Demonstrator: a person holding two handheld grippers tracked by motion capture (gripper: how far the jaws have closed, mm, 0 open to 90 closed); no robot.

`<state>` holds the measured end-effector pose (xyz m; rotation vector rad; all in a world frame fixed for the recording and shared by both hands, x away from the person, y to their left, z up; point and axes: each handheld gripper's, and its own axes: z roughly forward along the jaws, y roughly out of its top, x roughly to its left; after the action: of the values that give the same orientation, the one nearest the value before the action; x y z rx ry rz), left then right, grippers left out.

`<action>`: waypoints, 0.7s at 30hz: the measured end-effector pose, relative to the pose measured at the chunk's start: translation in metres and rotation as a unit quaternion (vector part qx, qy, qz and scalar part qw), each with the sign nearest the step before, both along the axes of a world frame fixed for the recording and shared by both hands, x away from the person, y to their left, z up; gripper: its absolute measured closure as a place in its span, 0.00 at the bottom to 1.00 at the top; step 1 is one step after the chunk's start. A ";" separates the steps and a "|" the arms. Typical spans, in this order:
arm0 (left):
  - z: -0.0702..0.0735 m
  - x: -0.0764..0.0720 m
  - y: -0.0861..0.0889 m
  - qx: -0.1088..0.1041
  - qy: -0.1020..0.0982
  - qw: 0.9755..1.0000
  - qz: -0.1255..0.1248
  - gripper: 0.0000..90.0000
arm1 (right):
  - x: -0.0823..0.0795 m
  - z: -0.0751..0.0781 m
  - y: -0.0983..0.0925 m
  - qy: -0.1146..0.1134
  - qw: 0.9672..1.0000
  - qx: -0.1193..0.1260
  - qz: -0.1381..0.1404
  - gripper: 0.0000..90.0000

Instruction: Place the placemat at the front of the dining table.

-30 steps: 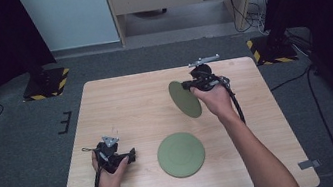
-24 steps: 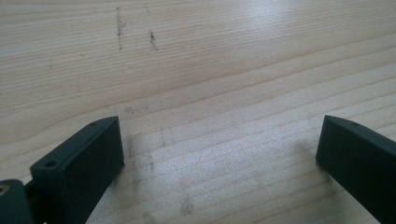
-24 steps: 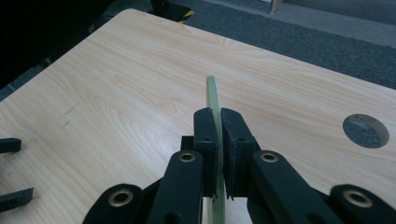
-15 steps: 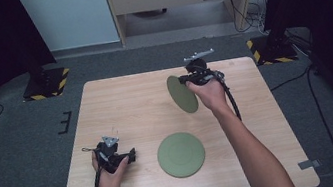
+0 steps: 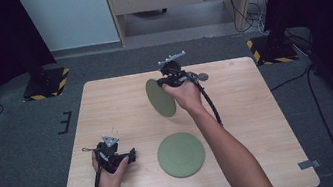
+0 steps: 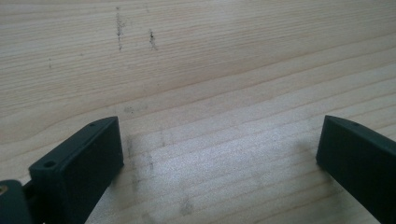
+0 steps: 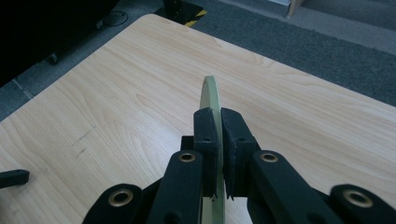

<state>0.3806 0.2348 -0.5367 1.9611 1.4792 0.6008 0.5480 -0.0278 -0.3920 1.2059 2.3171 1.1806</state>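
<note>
An olive-green round plate point(image 5: 160, 97) hangs on edge above the middle-back of the wooden table point(image 5: 258, 109), with my right gripper point(image 5: 162, 81) shut on its upper rim. In the right gripper view the two jaws point(image 7: 219, 119) pinch the plate's thin edge point(image 7: 209, 91), which points away from the camera. A second green plate point(image 5: 181, 154) lies flat near the front centre. My left gripper point(image 5: 131, 156) rests low at the front left, to the left of the flat plate. Its jaws point(image 6: 219, 140) stand wide apart over bare wood with nothing between them.
The right gripper's black cable point(image 5: 213, 106) trails along the forearm. Yellow-and-black striped stand bases point(image 5: 46, 82) point(image 5: 269, 52) sit on the grey floor off the back corners. A jaw of the left gripper point(image 7: 13, 177) shows at the left edge of the right gripper view.
My right gripper has carried the held plate leftward across the back of the table. The left gripper and the flat plate have stayed put.
</note>
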 end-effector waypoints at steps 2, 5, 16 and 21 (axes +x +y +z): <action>0.000 0.000 0.000 0.000 0.000 1.000 0.000 0.00 | 0.002 -0.005 0.002 0.003 1.000 -0.001 -0.002 0.96; 0.000 0.000 0.000 0.000 0.000 1.000 0.000 0.00 | 0.007 -0.007 -0.003 0.002 1.000 0.002 -0.010 0.96; 0.000 0.000 0.000 0.001 0.000 1.000 0.000 0.00 | 0.023 -0.020 -0.041 0.010 0.999 0.003 -0.049 0.96; 0.000 0.000 0.000 0.001 0.000 1.000 0.000 0.00 | 0.028 -0.024 -0.050 0.010 0.999 0.002 -0.054 0.96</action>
<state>0.3805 0.2348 -0.5367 1.9622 1.4800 0.6013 0.5762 -0.0783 -0.4162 1.3310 2.2338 1.1429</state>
